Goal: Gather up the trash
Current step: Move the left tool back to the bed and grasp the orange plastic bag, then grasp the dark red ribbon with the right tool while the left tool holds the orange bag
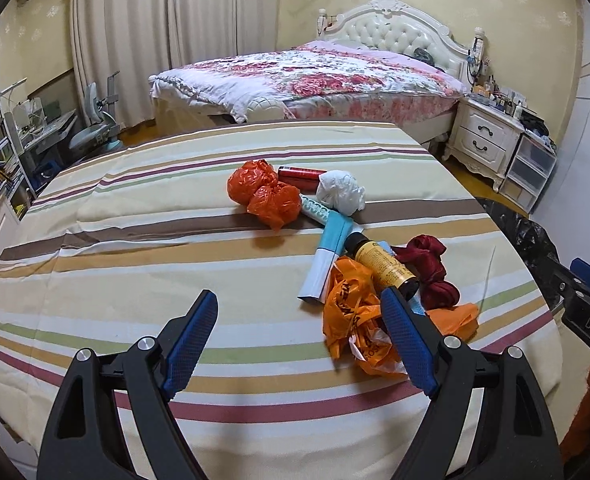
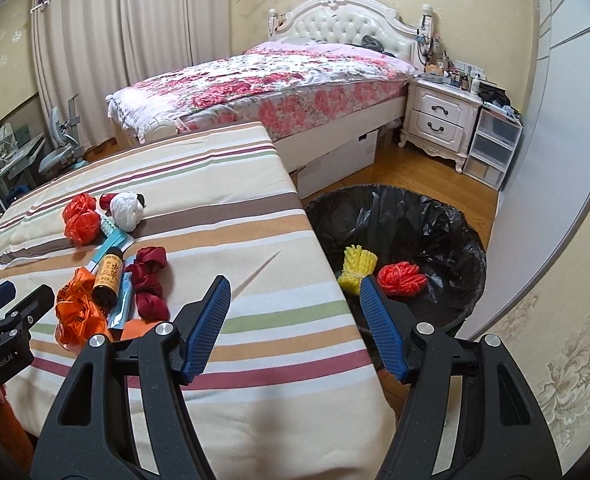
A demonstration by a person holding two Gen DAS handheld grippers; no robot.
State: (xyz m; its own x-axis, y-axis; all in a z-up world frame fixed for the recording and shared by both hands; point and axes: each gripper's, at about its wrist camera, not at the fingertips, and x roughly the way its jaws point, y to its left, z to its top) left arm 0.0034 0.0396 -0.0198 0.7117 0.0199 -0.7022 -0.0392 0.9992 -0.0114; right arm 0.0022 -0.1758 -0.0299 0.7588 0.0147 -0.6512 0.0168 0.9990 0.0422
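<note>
Orange plastic, crumpled into a loose bag (image 1: 353, 322), lies at the lower right of my left wrist view, and that is the piece I judge best to take next, since it sits nearest my left hand-held gripper (image 1: 303, 334). Both sets of jaws stand wide with nothing between them; the left one's right finger overlaps the bag's edge in the picture, though I cannot tell whether it touches. The rest of the trash clusters on the striped tabletop (image 1: 135, 208): a dark bottle with a yellow label (image 1: 383, 266) lying against the bag, a dark red cloth bundle (image 1: 431, 270) just beside it, a blue and white tube (image 1: 329, 256), two red-orange bag balls (image 1: 263, 192) and a white wad (image 1: 341, 192) toward the frame's centre. To do this well I should slide the left jaws right until the bag's bulk sits between the pads, then close on a thick fold so thin film does not slip out, and keep clear of the bottle so it does not roll. My right hand-held gripper (image 2: 295, 326) hangs over the tabletop's right edge, with the black-lined bin (image 2: 451, 216) at the right centre of its view, already holding a yellow net (image 2: 359, 266) and a red one (image 2: 401, 276).
</note>
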